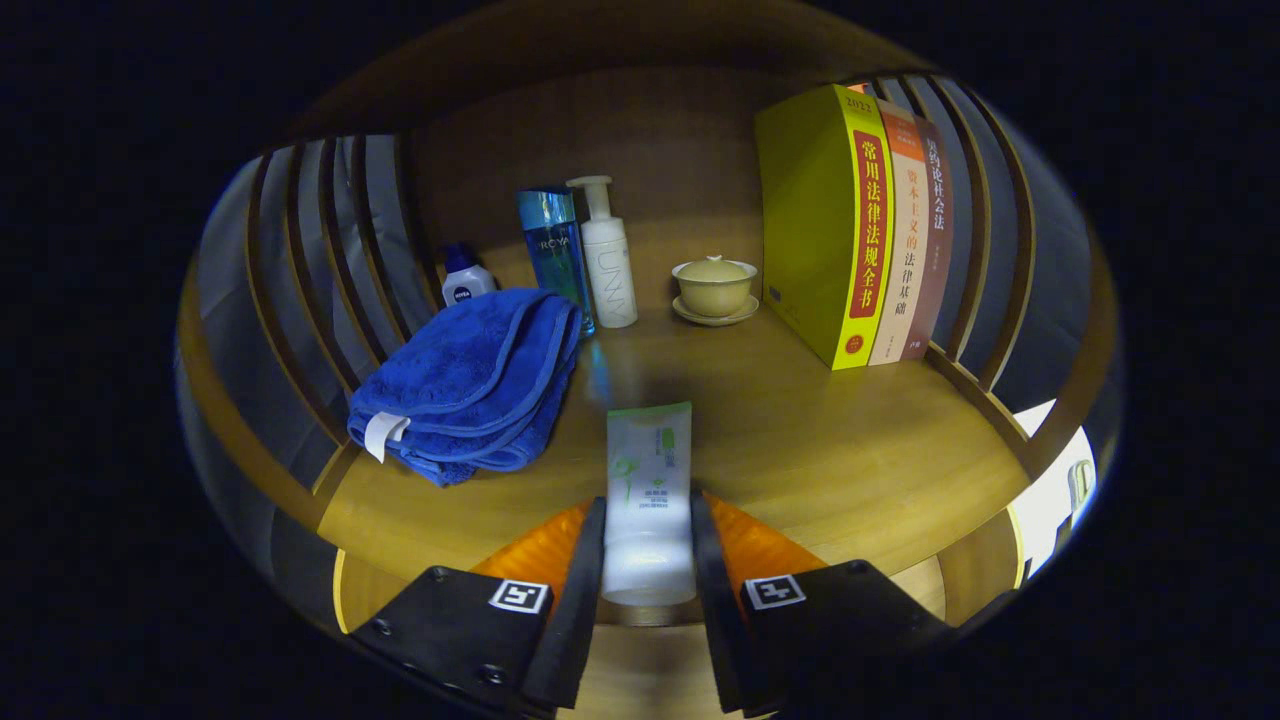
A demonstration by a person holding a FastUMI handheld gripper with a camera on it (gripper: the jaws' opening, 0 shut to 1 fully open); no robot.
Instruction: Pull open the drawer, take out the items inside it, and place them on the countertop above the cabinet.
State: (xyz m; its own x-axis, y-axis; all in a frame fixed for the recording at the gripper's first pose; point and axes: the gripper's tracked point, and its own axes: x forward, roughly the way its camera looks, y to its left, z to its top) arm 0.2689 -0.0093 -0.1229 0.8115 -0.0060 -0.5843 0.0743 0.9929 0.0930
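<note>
My gripper (648, 540) is shut on a white tube with green print (650, 480). Both black fingers (585, 570) press on the tube's sides near its cap end. The tube points forward over the wooden countertop (820, 440), its far end just above or on the surface; I cannot tell whether it touches. The drawer and the cabinet front lie below the fingers, out of sight.
A folded blue towel (470, 385) lies left of the tube. Behind it stand a small blue-capped bottle (466, 280), a blue bottle (555, 250) and a white pump bottle (608, 255). A lidded cup on a saucer (714, 288) and three upright books (860, 225) stand right. Slatted wooden rails (330, 240) flank both sides.
</note>
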